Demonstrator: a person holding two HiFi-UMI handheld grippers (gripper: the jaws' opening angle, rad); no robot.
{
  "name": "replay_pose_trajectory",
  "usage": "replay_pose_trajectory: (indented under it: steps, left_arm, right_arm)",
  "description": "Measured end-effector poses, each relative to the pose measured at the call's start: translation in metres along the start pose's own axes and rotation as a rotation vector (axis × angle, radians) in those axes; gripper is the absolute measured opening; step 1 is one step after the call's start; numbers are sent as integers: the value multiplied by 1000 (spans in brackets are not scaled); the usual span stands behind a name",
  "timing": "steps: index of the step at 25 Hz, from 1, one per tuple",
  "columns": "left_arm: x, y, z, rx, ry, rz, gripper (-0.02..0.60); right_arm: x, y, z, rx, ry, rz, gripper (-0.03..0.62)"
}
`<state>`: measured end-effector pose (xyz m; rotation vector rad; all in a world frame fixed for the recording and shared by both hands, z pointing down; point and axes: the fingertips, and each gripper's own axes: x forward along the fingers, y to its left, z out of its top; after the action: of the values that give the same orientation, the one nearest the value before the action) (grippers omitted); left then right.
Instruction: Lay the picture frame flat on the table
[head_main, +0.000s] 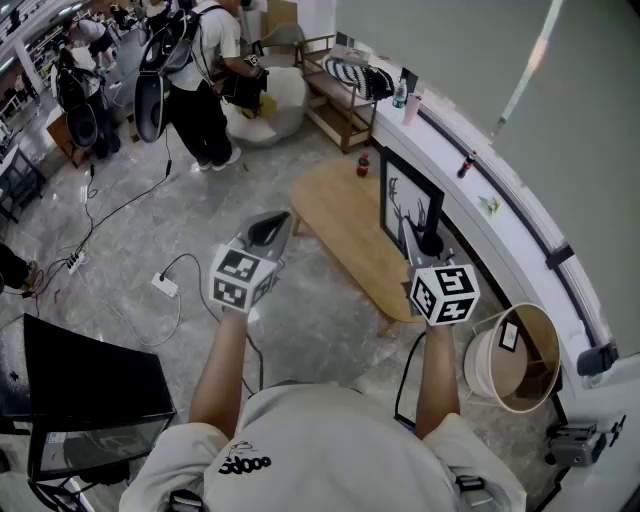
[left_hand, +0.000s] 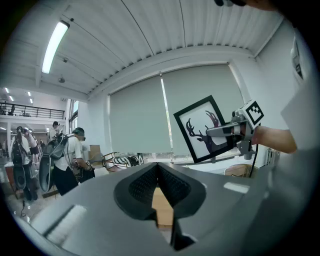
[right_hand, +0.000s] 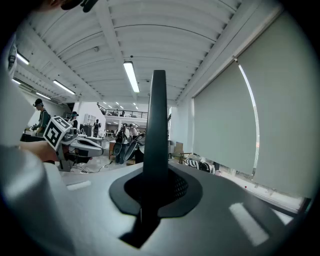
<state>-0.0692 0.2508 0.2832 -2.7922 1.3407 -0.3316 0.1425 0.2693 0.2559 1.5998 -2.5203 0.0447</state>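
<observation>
Frame: picture frame (head_main: 405, 200) stands on edge, a little tilted, over the table (head_main: 340, 220) on the side toward the white ledge (head_main: 520, 215). Whether its bottom edge touches the table, cannot tell.
Right tongs: right gripper (head_main: 428, 243) clenched on the frame's thin rim, at the corner nearest the person.
Left tongs: left gripper (head_main: 268, 230) clenched on nothing, off the table's opposite side, well apart from the frame.
Risk, slip: a single pinch on a narrow rim. The frame could swing or drop while tipping flat.
Risk, overhang: tipped toward the ledge side, part of the frame could hang off the table and slide.
Risk, bottle: red bottle (head_main: 363, 165) stands at the table's far end. A wide sweep could knock it.
</observation>
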Motion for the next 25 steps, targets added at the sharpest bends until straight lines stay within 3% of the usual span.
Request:
replay_pose_trajectory:
  steps: [16,25]
  left_arm:
    - [7,-40,-10,-16,12,8,11]
    - [22,-11,-14,-26,2,22,11]
  right_arm:
    - [-18,-20,-11,16,-12,49,12]
    - [13,-19,-11,3,-3,56,12]
